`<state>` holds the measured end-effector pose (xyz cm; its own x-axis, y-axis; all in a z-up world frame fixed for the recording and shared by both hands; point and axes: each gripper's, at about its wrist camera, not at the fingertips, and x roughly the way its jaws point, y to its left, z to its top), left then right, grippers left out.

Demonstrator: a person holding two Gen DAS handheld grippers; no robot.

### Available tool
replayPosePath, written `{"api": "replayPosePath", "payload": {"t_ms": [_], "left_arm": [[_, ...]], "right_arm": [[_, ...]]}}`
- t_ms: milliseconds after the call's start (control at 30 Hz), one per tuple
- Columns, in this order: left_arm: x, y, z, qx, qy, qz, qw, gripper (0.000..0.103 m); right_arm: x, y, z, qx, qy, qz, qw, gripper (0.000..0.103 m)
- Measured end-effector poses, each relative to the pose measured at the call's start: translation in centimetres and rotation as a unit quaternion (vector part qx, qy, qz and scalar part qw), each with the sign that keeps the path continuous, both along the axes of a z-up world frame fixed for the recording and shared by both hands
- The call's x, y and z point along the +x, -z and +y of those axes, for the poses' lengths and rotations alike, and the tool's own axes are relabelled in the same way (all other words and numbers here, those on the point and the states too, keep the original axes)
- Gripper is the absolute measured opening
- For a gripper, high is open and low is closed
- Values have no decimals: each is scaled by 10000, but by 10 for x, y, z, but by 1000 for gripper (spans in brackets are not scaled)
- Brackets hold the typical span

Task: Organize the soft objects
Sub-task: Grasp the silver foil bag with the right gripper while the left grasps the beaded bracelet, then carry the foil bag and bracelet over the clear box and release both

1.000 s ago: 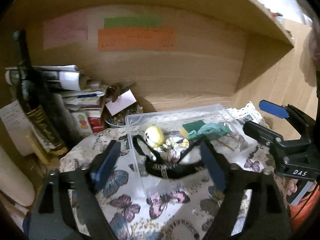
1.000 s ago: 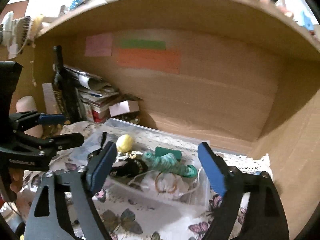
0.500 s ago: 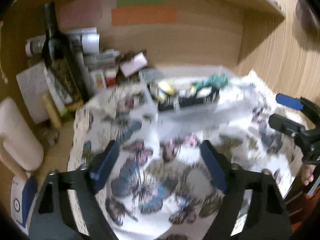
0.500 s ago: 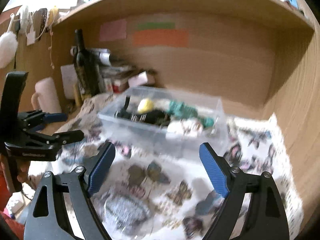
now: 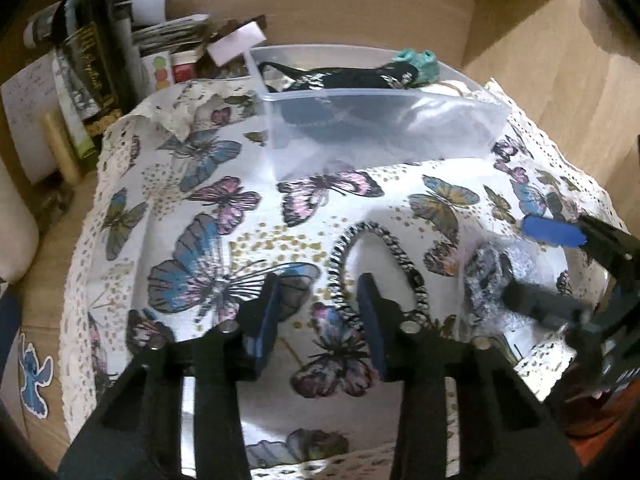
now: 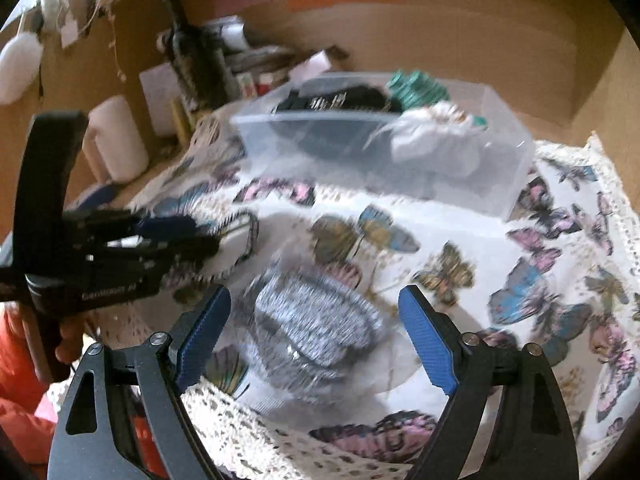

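Note:
A clear plastic bin (image 5: 384, 120) (image 6: 400, 152) holds black, teal and white soft items at the far side of the butterfly cloth (image 5: 200, 208). A black-and-white patterned band (image 5: 384, 240) lies looped on the cloth; my left gripper (image 5: 320, 312) is low over its near end, jaws partly closed around the strand, not clamped. A grey fuzzy scrunchie (image 6: 316, 328) (image 5: 492, 276) lies on the cloth; my right gripper (image 6: 316, 332) is open and straddles it.
A dark bottle (image 5: 88, 40), papers and small boxes (image 5: 168, 40) crowd the back left of the wooden alcove. A cream cylinder (image 6: 116, 144) stands left of the cloth. The wooden side wall (image 5: 560, 60) rises on the right.
Both grippers have pulled back from the bin and dropped low over the cloth. The left jaws have narrowed around the band; the right now straddles the scrunchie.

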<state>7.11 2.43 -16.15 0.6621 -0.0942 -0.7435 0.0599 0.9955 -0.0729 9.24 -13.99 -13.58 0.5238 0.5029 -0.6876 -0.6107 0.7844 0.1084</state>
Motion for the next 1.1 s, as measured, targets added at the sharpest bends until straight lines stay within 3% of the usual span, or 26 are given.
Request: {"api": "replayPosePath", "payload": {"t_ms": [100, 200, 267, 367, 733, 1100], "left_arm": [[2, 3, -6, 89, 48, -45, 9999, 16], [5, 3, -8, 108, 73, -57, 9999, 6], [6, 3, -7, 64, 80, -45, 9999, 5], [6, 1, -5, 50, 51, -66, 10000, 5], [2, -43, 2, 37, -69, -676, 9977, 5], [23, -109, 2, -48, -128, -1563, 9876, 5]], "right_arm": [[2, 11, 4, -83, 8, 70, 9999, 77], [0, 8, 5, -109, -34, -30, 9999, 54], [2, 6, 3, -61, -60, -1, 10000, 41], [4, 1, -3, 16, 3, -68, 10000, 33], [15, -44, -25, 211, 344, -821, 9958, 31], [35, -101, -39, 525, 611, -1659, 9828, 31]]}}
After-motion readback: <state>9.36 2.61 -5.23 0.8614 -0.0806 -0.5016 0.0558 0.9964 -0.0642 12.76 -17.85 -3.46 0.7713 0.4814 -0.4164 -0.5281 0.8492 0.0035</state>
